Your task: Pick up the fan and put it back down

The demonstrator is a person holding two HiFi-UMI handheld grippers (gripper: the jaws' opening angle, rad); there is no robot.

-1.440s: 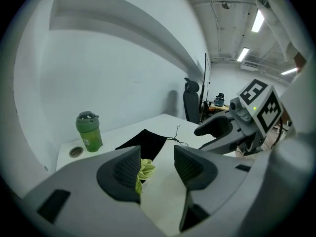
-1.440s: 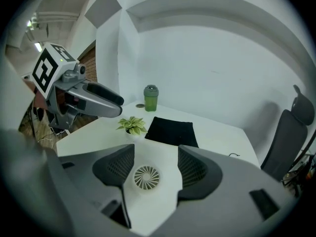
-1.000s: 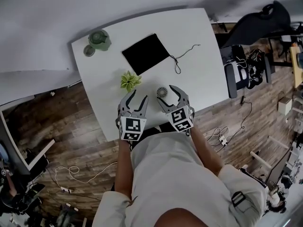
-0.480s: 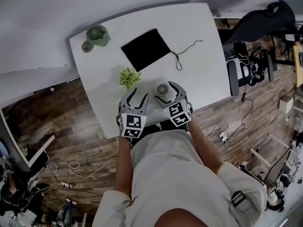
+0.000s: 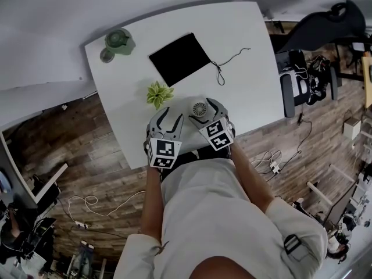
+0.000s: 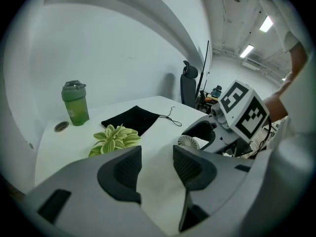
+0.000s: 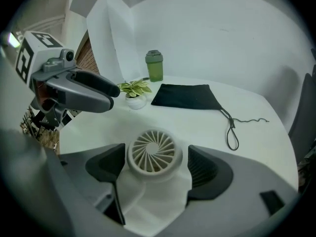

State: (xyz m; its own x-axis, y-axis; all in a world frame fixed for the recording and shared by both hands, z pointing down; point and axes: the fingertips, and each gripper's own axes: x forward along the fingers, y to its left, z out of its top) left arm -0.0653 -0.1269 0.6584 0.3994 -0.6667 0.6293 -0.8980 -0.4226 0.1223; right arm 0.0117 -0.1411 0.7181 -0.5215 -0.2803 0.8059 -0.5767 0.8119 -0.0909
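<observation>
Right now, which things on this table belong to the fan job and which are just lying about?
Job: fan; right gripper, its jaws just opening, fan between them, not clamped.
Lying about: green bottle; black drawstring pouch; small potted plant; left gripper, open and empty.

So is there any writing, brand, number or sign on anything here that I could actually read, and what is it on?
Nothing here can be read as text.
The green bottle has a pale printed mark on its side, too small to read.
The marker cube shows black and white square patterns, no letters or numbers.
The fan and the black pouch show no print.
</observation>
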